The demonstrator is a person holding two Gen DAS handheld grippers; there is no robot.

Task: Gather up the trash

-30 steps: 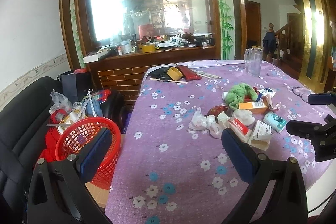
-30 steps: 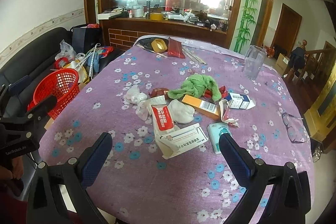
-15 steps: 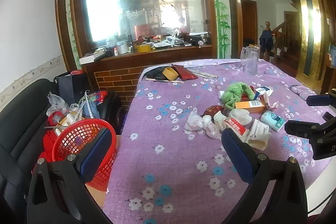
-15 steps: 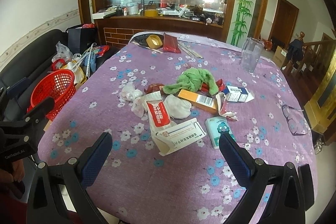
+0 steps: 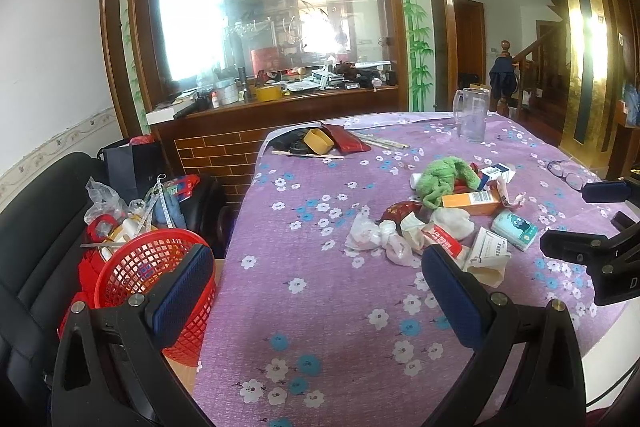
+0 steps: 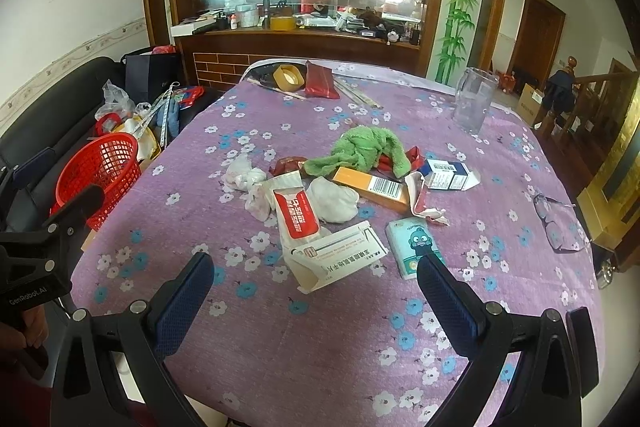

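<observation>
Red basket (image 6: 100, 171): off the table's left edge, beside a black sofa, its mesh wall just clear of the tablecloth.
Left gripper (image 5: 316, 287): jaws wide apart, nothing between them, held over the table's near-left edge; the body visible in the right wrist view reads "GenRobot.AI".
Table (image 6: 320, 327): round, purple cloth with flowers; the near half is bare, open room in front of the heap.
Crumpled tissues (image 6: 244, 177): leftmost of the trash heap, mid-table.
Red-and-white sachet (image 6: 296, 213): printed characters too small to read.
White medicine box (image 6: 340, 255): flattened, nearest the right gripper; blue print, not legible.
Orange carton (image 6: 370, 187): barcode on its side, partly under a green cloth (image 6: 364, 147).
Tissue pack (image 6: 414, 243): blue cartoon face, touching the right finger's tip in view.
Right gripper (image 6: 316, 291): jaws spread, empty, over the near edge.
Glass jug (image 6: 474, 99): upright, far right.
Spectacles (image 6: 558, 223): near the right rim.
</observation>
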